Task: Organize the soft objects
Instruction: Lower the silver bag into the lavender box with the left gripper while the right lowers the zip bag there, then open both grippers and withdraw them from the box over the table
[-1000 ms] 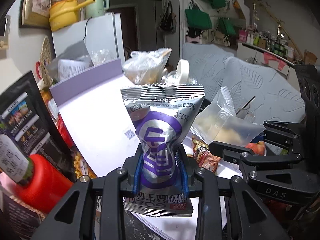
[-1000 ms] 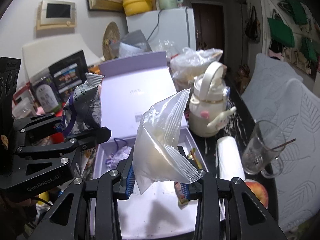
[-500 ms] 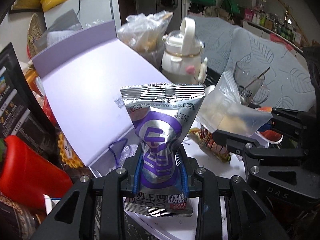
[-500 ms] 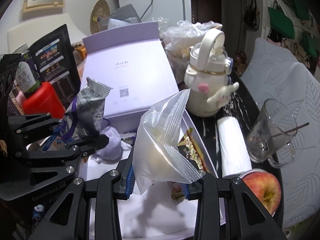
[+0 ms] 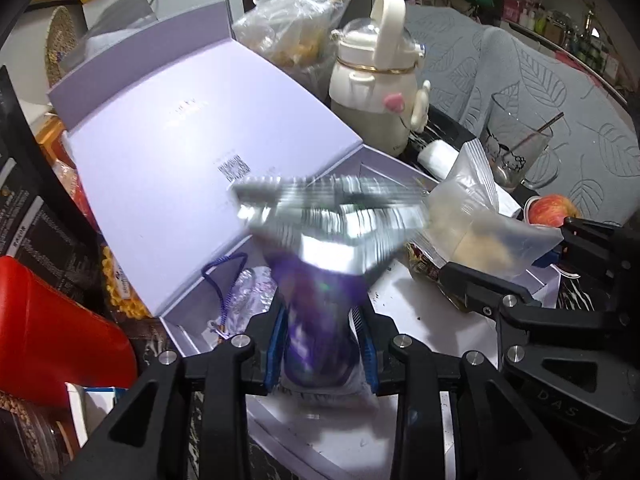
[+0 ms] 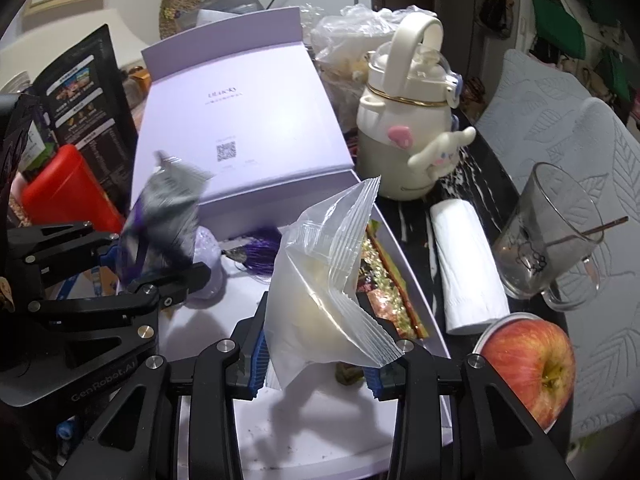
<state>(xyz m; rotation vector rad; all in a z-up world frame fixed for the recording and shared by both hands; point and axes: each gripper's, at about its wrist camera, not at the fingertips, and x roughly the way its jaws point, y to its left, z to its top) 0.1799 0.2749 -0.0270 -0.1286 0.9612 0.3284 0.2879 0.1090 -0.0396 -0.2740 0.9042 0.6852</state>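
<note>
While each gripper clamps its packet, the foil packet (image 5: 320,264) (blurred) and clear bag (image 6: 324,280) stand upright.

My left gripper (image 5: 320,350) has its jaws closed on a silver-and-purple snack bag (image 5: 320,280) — blurred — above the open lilac box (image 5: 192,152). At right, my right gripper (image 5: 556,268) holds a clear bag (image 5: 480,220). Beyond stand a white kettle (image 5: 376,92), a glass mug (image 5: 516,148) and an apple (image 5: 552,208).
</note>
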